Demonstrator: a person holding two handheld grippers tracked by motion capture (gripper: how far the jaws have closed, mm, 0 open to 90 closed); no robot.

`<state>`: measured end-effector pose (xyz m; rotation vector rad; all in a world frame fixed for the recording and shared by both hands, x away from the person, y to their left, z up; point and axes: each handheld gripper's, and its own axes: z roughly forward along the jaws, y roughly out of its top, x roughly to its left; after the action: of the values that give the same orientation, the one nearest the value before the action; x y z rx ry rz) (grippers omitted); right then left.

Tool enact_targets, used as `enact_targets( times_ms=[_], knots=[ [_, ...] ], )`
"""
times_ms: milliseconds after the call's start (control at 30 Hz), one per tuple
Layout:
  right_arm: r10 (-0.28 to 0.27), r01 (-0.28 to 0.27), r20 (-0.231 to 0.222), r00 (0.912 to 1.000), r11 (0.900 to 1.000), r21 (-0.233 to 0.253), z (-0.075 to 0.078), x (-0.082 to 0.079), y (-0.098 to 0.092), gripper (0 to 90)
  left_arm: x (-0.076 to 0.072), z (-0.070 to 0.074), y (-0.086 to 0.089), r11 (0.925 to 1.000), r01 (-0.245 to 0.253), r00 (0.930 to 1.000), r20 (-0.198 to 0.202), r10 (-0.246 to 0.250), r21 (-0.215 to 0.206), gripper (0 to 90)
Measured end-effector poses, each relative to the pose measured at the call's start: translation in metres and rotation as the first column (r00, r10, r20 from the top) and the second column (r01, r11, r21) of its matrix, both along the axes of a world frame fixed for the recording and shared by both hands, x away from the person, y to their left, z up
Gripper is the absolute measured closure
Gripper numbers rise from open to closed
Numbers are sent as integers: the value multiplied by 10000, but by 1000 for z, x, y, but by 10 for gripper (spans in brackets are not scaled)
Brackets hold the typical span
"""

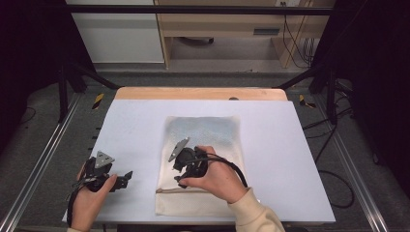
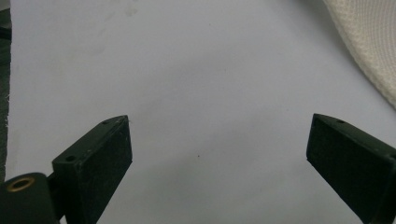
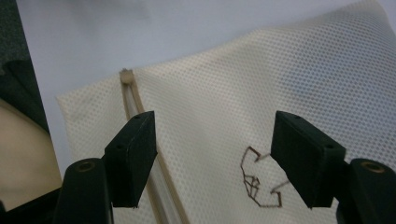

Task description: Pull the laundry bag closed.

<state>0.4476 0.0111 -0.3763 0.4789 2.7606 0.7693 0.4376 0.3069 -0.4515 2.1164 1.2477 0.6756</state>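
Note:
A cream mesh bag (image 1: 223,145) lies flat on the white table mat (image 1: 130,130), with a dark blue-grey patch showing through its far half. Its zipper (image 1: 191,191) runs along the near end. My right gripper (image 1: 181,173) hovers low over the bag, open. In the right gripper view the gripper (image 3: 215,135) straddles the mesh (image 3: 280,74); the zipper (image 3: 140,112) passes by one jaw and a small brown stitched logo (image 3: 259,182) sits between them. My left gripper (image 1: 124,179) rests left of the bag, open (image 2: 219,140) over bare mat, with the bag's corner (image 2: 369,42) at the upper right.
The mat covers a wooden table whose far edge (image 1: 200,93) shows. Metal frame rails (image 1: 38,159) run along both sides, and cables (image 1: 333,159) trail on the floor at the right. A wooden cabinet (image 1: 227,29) stands beyond the table.

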Motion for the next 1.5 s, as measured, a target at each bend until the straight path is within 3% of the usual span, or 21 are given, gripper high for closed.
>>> enact_targets(
  times_ms=[67, 200, 400, 833, 1033, 1200, 1367, 1500],
  knots=[
    [368, -368, -236, 9990, 9993, -21, -9, -4, 9, 299, 2, 0, 0, 9999, 62, 10000, -42, -62, 79, 67],
    [563, -561, -335, 9979, 9984, 64, -17, -7, 16, 309, 6, -1, 2, 10000, 60, 9999, -91, -60, 77, 67],
    [933, -936, -507, 9943, 9956, -44, -30, -12, 25, 399, 9, -2, 4, 9997, 45, 9999, -140, -41, 260, 67],
    [1255, -1249, -320, 9916, 9920, 190, -33, -18, 27, 629, 13, -2, 5, 9994, 14, 9998, -213, -6, 356, 68],
    [1341, -1330, -396, 9902, 9907, 277, -36, -18, 25, 717, 16, -3, 2, 9984, 184, 9994, -310, -168, 540, 79],
    [1454, -1430, -490, 9882, 9885, 498, -39, -17, 27, 786, 17, -2, 4, 9990, 114, 9996, -260, -104, 422, 79],
    [1791, -1757, -553, 9823, 9826, 601, -45, -20, 36, 782, 16, -2, 4, 9993, 76, 9996, -260, -67, 355, 79],
    [1742, -1717, -656, 9825, 9843, 418, -51, -18, 42, 770, 16, -2, 6, 9995, 42, 9998, -203, -36, 310, 78]
  ],
)
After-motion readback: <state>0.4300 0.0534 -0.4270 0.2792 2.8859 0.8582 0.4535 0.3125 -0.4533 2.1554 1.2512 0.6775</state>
